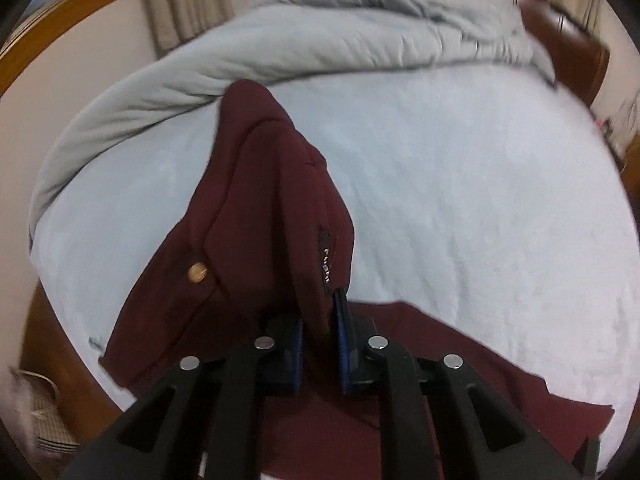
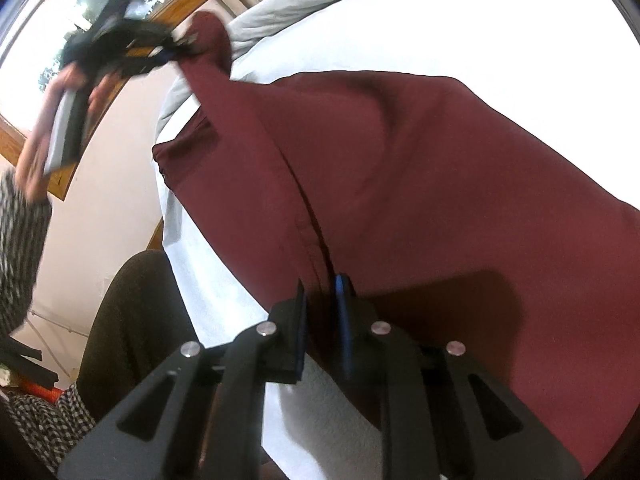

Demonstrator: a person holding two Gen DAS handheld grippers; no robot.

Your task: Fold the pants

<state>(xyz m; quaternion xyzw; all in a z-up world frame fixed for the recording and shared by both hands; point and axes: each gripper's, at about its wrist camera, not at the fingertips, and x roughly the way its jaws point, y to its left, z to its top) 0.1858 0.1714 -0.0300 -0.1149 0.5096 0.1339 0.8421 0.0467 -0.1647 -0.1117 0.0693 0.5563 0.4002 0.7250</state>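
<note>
Dark red pants (image 1: 264, 208) hang over a bed with a pale blue sheet (image 1: 480, 200). My left gripper (image 1: 320, 320) is shut on the waistband, near a brass button (image 1: 197, 272) and a small label, and holds it raised above the bed. My right gripper (image 2: 320, 300) is shut on another edge of the pants (image 2: 400, 184), which stretch from it up to the left gripper (image 2: 160, 52), seen blurred at the upper left in the right wrist view. The rest of the pants lies on the sheet (image 2: 500, 32).
A bunched grey duvet (image 1: 320, 28) lies across the far side of the bed. A brown wooden headboard (image 1: 568, 52) is at the back right. A window with a wooden frame (image 2: 176, 8) and curtains (image 1: 180, 0) are beyond. The person's dark-clothed leg (image 2: 132, 320) is beside the bed edge.
</note>
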